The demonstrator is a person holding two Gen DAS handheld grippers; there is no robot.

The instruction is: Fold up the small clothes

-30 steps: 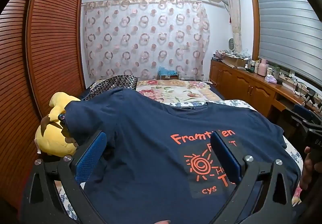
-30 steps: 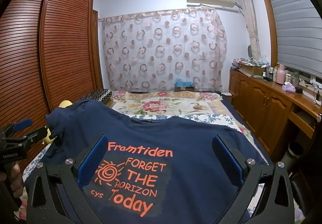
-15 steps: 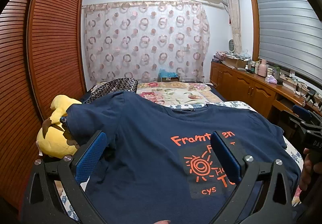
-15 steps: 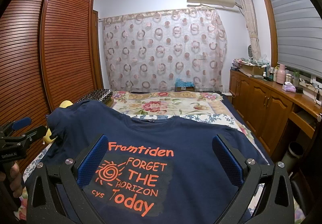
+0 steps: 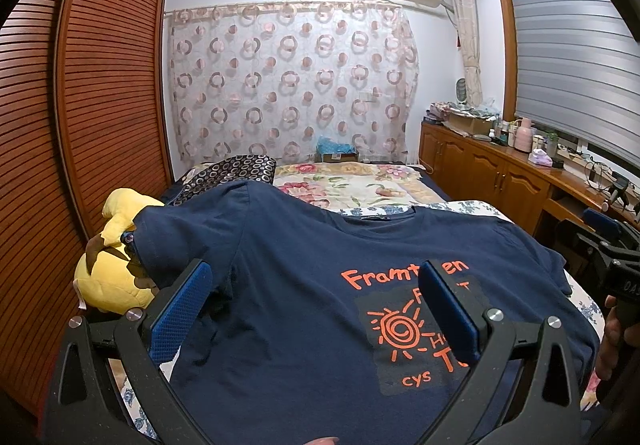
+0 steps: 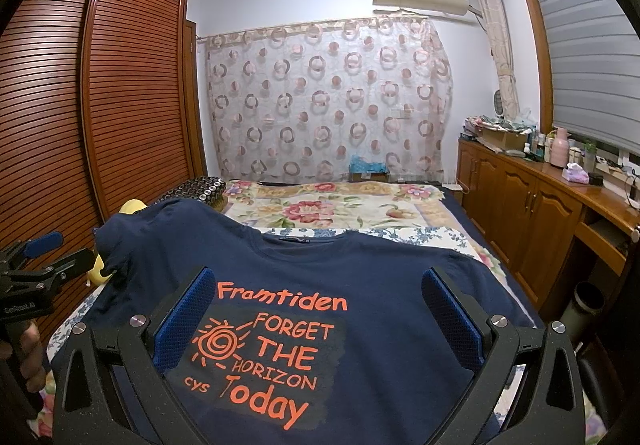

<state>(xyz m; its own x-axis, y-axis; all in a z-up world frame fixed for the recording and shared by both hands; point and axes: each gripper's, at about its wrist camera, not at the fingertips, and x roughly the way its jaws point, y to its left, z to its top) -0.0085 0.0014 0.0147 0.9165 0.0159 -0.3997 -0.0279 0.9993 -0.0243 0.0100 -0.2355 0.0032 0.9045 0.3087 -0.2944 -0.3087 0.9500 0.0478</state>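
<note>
A navy T-shirt [image 5: 288, 285] [image 6: 380, 285] with orange lettering lies spread face up on the bed, collar toward the far end. Its left sleeve is draped up over a yellow plush toy [image 5: 108, 281]. My left gripper [image 5: 316, 273] hovers open above the shirt's left half, nothing between its blue pads. My right gripper [image 6: 318, 281] hovers open over the printed chest, also holding nothing. In each view the other gripper shows at the frame edge, held by a hand; the left one [image 6: 44, 249] is beside the raised sleeve.
A floral bedspread [image 6: 332, 205] covers the far bed, with a dark patterned pillow [image 5: 236, 173] at the left. A slatted wooden wardrobe [image 6: 100, 105] lines the left side. Wooden cabinets [image 6: 528, 213] with clutter on top run along the right, under a window blind.
Both grippers stay open and nearly still over the shirt. The left wrist view has drifted very slightly; the shirt has not moved.
</note>
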